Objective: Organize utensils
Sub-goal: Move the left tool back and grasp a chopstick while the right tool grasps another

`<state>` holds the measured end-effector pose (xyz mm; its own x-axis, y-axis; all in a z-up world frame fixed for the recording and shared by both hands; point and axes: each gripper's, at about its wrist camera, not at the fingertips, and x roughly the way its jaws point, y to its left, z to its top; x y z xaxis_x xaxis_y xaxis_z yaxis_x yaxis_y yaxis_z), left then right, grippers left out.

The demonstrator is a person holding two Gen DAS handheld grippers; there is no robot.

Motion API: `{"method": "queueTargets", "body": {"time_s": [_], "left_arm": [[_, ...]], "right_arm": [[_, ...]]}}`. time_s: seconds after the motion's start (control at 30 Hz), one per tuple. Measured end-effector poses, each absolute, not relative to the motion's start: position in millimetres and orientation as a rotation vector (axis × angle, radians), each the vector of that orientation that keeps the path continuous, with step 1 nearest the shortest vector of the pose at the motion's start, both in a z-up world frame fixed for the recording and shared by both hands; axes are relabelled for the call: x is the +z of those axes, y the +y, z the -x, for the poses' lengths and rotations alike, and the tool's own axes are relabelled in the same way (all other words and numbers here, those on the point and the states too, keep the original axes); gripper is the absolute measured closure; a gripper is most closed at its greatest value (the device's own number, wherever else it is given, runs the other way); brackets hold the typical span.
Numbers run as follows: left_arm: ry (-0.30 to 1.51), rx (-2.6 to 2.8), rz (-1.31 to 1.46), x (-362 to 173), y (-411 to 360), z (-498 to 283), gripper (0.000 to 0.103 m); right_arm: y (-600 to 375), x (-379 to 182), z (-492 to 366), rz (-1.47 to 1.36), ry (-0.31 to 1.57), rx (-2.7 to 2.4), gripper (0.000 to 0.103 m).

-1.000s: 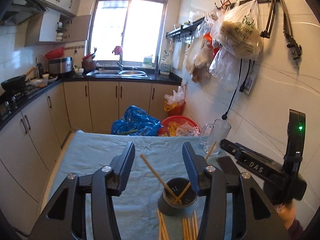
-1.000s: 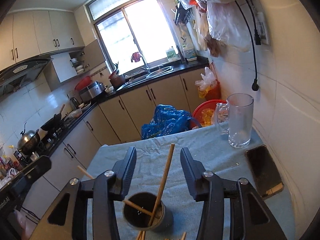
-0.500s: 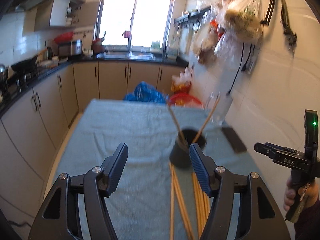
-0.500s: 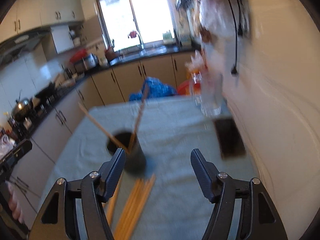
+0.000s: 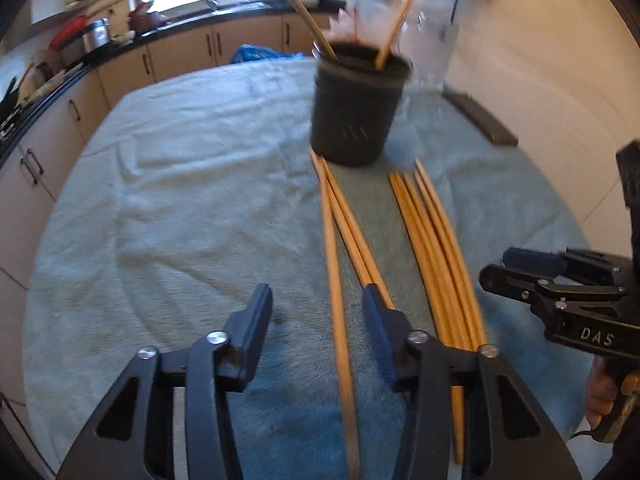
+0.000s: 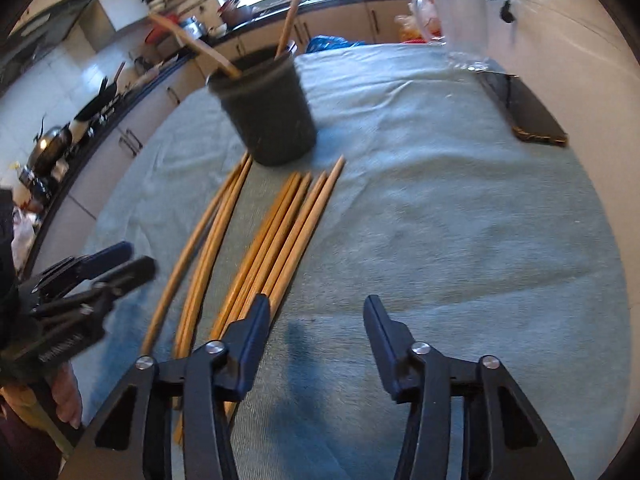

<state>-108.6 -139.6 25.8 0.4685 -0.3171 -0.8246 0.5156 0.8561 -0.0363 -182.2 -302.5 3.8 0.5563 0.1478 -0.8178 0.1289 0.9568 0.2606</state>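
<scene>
A pale blue-green towel covers the tabletop. At twelve o'clock on it stands a dark round plastic utensil holder with two wooden chopsticks leaning out of it. A flat black phone lies at two o'clock, a clear glass mug beyond it. Long wooden chopsticks lie loose in two bundles in front of the holder. The left tongs have just been closing, still parted, one chopstick between the jaws, untouched. The right tongs, also just closing, gape over bare towel, holding nothing.
</scene>
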Motion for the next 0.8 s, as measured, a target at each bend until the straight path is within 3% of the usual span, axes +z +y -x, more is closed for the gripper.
{"method": "queueTargets", "body": {"time_s": [0.1, 0.13, 0.3, 0.43, 0.8], "left_arm": [[1.003, -0.491, -0.234, 13.4, -144.2, 99.0, 0.095], [0.987, -0.475, -0.231, 15.0, -143.0, 97.3, 0.096], [0.999, -0.448, -0.208, 17.4, -134.8, 91.8, 0.096], [1.009, -0.451, -0.168, 19.7, -125.9, 90.7, 0.096], [1.072, -0.42, -0.06, 18.5, -112.3, 89.6, 0.096]], "right_arm": [[-296.2, 1.3, 175.9, -0.284, 0.977, 0.003, 0.054], [-294.5, 1.9, 173.1, -0.272, 0.976, 0.0, 0.055], [-291.7, 1.1, 158.9, -0.234, 0.963, -0.013, 0.057], [-294.3, 2.5, 149.4, -0.24, 0.962, -0.038, 0.072], [-297.0, 4.4, 148.4, -0.194, 1.018, -0.113, 0.084]]}}
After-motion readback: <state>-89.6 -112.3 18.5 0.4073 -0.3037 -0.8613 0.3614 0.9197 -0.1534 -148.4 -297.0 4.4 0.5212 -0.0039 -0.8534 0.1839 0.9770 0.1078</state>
